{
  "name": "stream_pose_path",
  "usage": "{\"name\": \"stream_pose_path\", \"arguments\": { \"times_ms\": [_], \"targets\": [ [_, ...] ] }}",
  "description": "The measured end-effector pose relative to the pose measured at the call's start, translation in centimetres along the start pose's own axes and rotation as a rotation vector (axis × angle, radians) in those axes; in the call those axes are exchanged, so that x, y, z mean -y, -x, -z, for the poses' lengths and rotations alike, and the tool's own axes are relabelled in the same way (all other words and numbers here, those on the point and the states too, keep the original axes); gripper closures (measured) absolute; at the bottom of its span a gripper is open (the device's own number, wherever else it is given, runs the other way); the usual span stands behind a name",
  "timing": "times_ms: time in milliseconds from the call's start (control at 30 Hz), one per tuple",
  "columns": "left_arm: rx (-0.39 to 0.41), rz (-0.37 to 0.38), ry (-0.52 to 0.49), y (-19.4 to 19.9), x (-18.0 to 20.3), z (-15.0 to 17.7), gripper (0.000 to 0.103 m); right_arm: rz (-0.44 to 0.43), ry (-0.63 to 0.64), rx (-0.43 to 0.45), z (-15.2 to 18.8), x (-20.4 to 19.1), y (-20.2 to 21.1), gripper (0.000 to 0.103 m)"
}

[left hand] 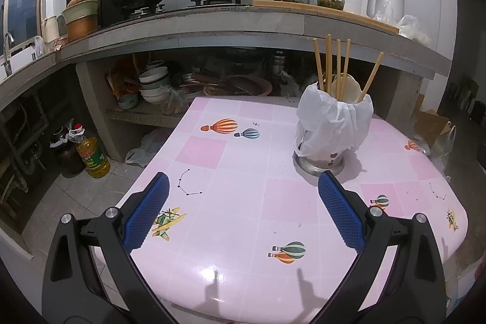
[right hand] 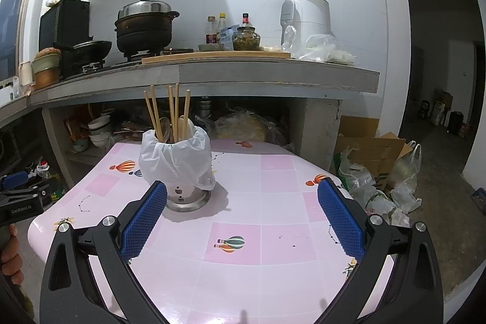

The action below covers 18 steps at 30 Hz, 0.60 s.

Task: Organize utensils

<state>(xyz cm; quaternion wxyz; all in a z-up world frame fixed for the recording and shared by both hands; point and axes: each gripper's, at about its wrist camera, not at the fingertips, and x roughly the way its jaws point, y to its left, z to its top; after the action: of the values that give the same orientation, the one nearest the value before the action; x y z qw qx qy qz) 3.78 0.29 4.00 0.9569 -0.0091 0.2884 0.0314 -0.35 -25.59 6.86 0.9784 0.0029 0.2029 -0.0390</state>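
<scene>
- Wooden chopsticks (left hand: 337, 66) stand upright in our bag-lined steel holder (left hand: 319, 163) on the pink table (left hand: 243, 202), spoons beside them.
- We hold the left gripper (left hand: 243, 211) and right gripper (right hand: 243, 217) spread wide, both empty.
- Risk: a finger snagging the loose plastic bag (right hand: 176, 157) could tip the holder.

Pink checked tablecloth (left hand: 243, 202) with striped balloons, white bag (left hand: 334, 123), tan, perhaps bamboo, chopsticks (left hand: 328, 63).
</scene>
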Motion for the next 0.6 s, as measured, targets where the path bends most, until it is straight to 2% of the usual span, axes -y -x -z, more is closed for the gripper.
{"name": "stream_pose_path", "arguments": {
  "times_ms": [600],
  "targets": [
    [-0.005,0.000,-0.007,0.0,0.2,0.1,0.008,-0.042,0.001,-0.033,0.7,-1.2,-0.6,0.006]
  ]
}}
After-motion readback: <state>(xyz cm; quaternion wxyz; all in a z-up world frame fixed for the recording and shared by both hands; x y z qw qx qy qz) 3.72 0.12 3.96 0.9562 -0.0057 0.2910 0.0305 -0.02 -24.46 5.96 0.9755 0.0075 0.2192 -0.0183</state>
